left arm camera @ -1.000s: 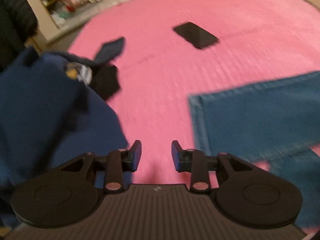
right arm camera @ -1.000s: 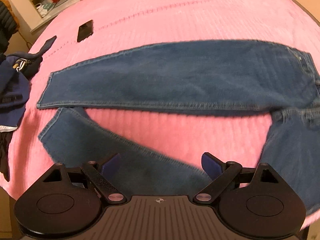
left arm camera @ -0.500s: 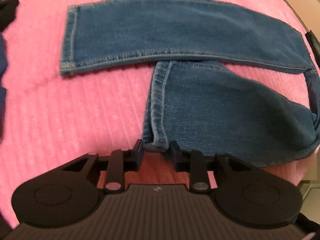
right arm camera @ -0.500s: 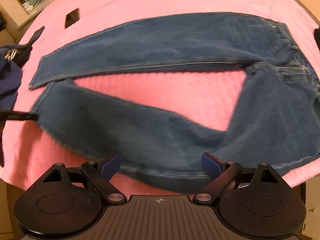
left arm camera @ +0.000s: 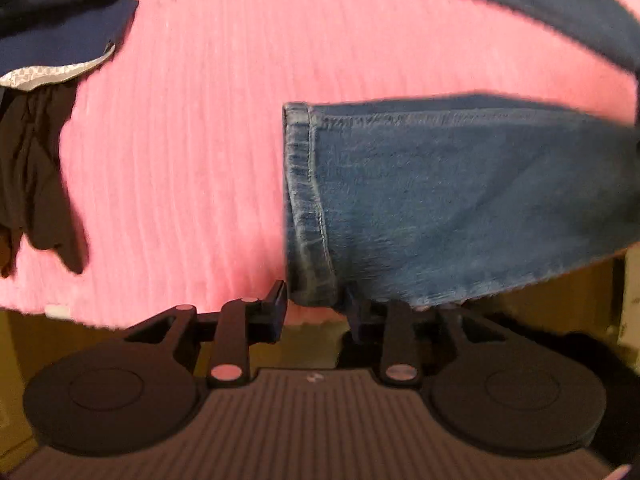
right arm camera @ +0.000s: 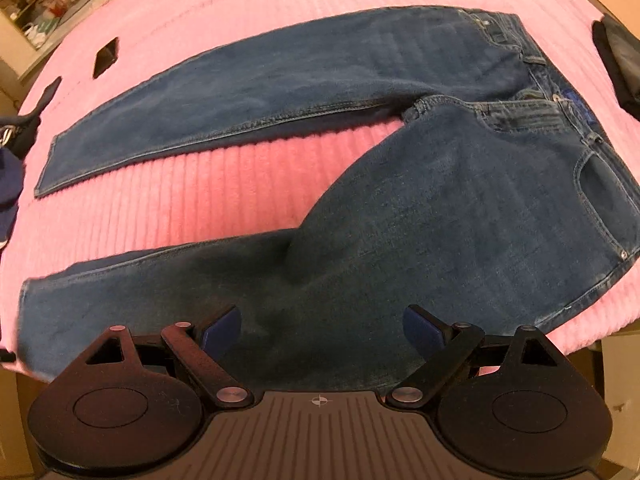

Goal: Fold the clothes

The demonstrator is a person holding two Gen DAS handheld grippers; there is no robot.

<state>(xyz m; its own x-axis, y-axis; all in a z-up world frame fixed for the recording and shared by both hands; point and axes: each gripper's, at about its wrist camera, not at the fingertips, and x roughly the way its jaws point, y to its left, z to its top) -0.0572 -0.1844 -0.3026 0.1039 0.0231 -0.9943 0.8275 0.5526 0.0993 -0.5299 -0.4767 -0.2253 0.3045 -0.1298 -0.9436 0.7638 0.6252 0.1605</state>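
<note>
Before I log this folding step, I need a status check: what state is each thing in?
Blue denim jeans: unfolded, legs spread apart on the pink ribbed bedcover.
Left gripper: jaws around the near leg's hem; grip unclear.
Right gripper: open over the near leg.
Black phone: lying flat.

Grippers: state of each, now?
Left gripper: fingers around the jeans hem corner; grip cannot be told.
Right gripper: open, holding nothing, over the near leg.

Left claw [left arm camera: 314, 304] fingers stand narrowly parted; right claw [right arm camera: 322, 326] gapes wide.
</note>
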